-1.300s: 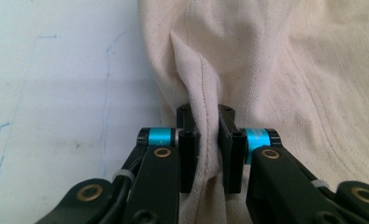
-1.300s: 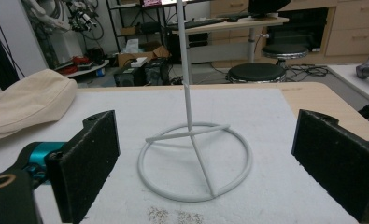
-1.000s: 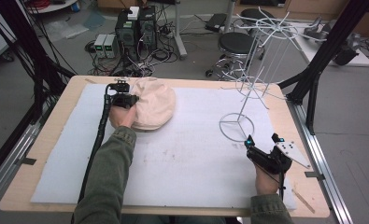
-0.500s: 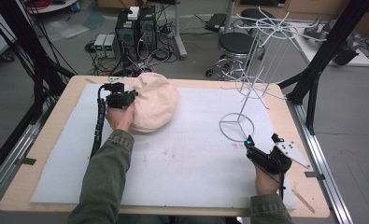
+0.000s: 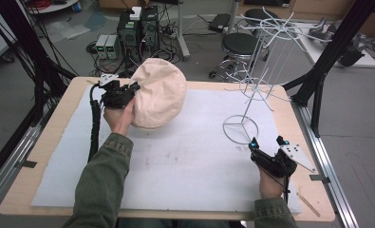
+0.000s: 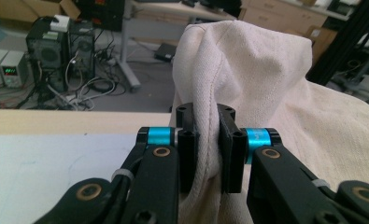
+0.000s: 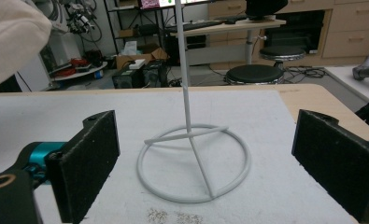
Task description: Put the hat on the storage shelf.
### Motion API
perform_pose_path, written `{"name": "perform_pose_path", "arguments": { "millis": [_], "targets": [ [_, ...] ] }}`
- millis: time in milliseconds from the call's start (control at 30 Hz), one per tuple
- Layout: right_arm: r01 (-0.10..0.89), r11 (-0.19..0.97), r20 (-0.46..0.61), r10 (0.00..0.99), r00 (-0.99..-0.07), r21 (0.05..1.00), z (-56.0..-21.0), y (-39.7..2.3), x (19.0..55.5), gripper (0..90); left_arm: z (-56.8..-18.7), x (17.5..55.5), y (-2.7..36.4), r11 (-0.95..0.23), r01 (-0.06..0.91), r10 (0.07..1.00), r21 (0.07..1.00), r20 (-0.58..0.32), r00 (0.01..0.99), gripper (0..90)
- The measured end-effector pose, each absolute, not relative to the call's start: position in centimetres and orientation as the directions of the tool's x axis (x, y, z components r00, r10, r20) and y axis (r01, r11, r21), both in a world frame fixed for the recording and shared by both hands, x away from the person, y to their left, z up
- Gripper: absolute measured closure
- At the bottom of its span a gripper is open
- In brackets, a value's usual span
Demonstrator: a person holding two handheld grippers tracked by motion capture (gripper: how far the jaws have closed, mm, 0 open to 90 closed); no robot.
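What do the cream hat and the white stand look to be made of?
Cream hat: looks like matte woven cotton, going by its visible weave, a stitched seam and soft folds between the left gripper's jaws. White stand: probably painted metal wire, judging by thin rigid rods with a smooth, even coat.

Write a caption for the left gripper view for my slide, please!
Left tongs pinch a fold of a cream cloth hat.

The cream hat (image 6: 266, 93) runs off the right edge; its gripped brim fold hides behind the left claw (image 6: 205, 140).
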State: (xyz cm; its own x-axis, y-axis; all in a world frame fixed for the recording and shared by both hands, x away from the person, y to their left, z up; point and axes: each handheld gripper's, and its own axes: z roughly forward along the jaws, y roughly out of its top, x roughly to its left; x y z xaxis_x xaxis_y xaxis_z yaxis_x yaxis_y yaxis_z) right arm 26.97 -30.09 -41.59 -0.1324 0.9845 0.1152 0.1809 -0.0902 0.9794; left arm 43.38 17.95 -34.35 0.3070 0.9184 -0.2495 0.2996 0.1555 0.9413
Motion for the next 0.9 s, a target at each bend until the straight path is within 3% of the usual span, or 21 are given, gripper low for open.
{"name": "perform_pose_path", "arguments": {
  "millis": [500,900],
  "targets": [
    [0.175,-0.089,0.112,0.986,-0.123,0.981,-41.6,-30.1,26.9,6.7,-32.0,41.3,19.4,0.252,0.160,0.877,0.954,-0.295,0.380,80.1],
    [0.171,-0.093,0.115,0.986,-0.124,0.981,-41.6,-30.1,26.9,6.6,-30.1,39.2,19.2,0.309,-0.022,0.838,0.951,-0.261,0.479,80.1]
  ]
}}
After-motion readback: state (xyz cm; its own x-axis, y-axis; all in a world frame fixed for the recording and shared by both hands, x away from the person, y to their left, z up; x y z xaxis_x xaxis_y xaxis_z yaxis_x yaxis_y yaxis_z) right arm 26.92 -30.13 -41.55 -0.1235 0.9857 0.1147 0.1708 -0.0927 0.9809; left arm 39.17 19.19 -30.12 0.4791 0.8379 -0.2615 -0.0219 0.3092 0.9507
